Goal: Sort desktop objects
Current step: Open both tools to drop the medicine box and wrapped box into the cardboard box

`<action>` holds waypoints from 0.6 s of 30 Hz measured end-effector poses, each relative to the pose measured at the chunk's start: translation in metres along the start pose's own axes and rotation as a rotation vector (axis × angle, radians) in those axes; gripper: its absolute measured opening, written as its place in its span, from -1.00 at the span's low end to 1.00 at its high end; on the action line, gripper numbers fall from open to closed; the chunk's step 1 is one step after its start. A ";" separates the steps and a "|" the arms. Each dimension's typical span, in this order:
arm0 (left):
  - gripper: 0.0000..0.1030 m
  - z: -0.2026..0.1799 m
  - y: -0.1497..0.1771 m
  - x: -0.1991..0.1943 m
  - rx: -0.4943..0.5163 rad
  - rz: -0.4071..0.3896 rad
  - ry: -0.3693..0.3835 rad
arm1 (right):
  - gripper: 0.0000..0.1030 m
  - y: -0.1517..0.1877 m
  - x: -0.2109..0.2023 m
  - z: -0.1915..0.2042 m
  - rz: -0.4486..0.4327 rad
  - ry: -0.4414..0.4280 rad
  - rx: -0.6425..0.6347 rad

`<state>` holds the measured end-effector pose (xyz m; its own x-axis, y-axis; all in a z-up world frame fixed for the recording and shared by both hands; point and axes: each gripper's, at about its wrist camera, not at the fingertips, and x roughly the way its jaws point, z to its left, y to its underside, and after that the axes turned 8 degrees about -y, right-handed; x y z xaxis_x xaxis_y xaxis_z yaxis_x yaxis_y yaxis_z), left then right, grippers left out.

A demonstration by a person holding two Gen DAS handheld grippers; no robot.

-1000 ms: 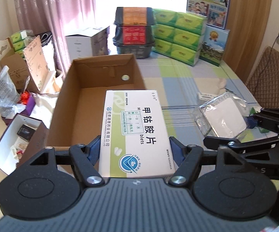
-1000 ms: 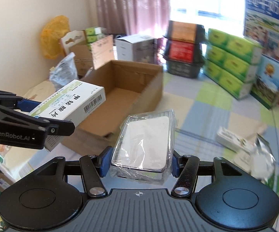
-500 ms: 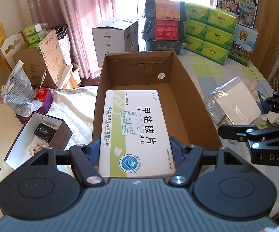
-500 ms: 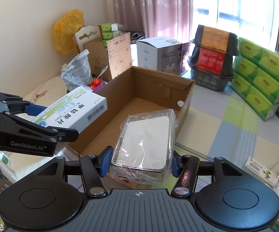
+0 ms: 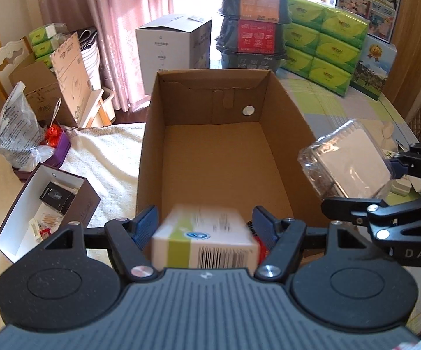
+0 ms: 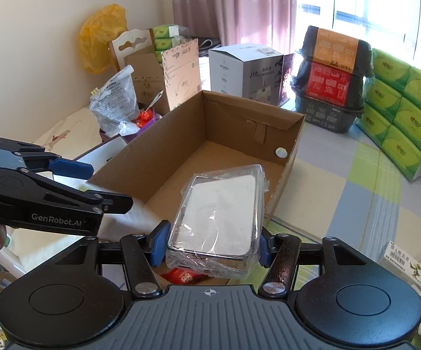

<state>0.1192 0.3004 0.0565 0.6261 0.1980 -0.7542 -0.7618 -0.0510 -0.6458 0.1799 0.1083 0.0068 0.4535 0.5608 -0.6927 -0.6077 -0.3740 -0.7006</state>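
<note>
In the left wrist view, the left hand-held gripper now has its blue pads spread apart at the bottom centre of the frame, where half a second ago they were clamped on the tablet box. That tablet box shows blurred between the open jaws with a clear gap to each pad, its barcode end tipped toward the camera; it looks to be dropping free over the near end of the cardboard box. Something red sits just behind it on the right, too hidden to name.

In the right wrist view, the right hand-held gripper remains clamped on the plastic-wrapped case, lower centre, held above the near right corner of the carton. The carton's floor beyond is bare cardboard as far as the frames show.

Further off, at the lower right of the right wrist view, a small green-printed carton lies on the checked surface.

My reading: one item is as good as sorted, and the wrapped case is next to go in, with more left outside.
</note>
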 end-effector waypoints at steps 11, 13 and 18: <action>0.31 0.016 0.010 -0.012 -0.027 -0.017 -0.031 | 0.08 -0.008 0.009 0.008 -0.003 -0.035 0.005; 0.31 0.019 0.011 -0.015 -0.033 -0.020 -0.033 | 0.08 -0.013 0.013 0.009 -0.010 -0.054 0.009; 0.38 0.023 0.013 -0.020 -0.039 -0.026 -0.043 | 0.32 -0.020 0.010 0.000 -0.047 -0.071 0.071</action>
<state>0.0928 0.3183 0.0659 0.6369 0.2414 -0.7322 -0.7382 -0.0830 -0.6695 0.1972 0.1216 0.0137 0.4365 0.6285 -0.6438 -0.6325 -0.2946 -0.7164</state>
